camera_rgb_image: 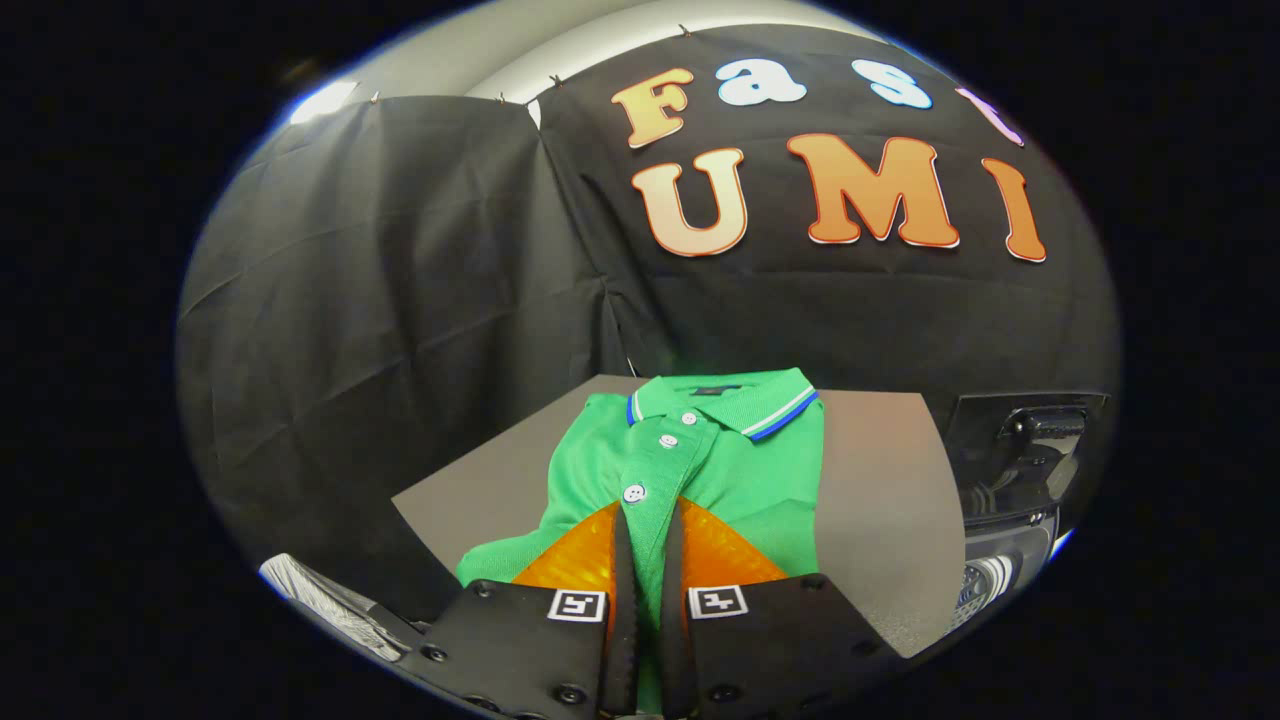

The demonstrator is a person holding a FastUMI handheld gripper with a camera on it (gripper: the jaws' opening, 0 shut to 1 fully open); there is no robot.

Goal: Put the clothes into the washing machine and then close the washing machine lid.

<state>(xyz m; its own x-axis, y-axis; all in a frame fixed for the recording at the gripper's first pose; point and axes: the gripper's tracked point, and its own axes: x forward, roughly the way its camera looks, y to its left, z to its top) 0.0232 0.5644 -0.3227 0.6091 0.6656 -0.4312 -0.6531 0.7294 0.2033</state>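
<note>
A green polo shirt (745, 470) with white buttons and a blue-and-white striped collar lies on the grey table (885, 500), collar away from me. My gripper (650, 510) is down on the shirt's front, its fingers drawn close together along the button placket. A narrow strip of green fabric shows pinched between them. The lower part of the shirt is hidden under the fingers. To the right of the table stands the dark washing machine (1020, 470), its glossy lid raised.
Black cloth walls close off the booth behind and to the left of the table. A white ribbed object (320, 595) sits low to the left of the fingers. Bare table surface lies between the shirt and the machine.
</note>
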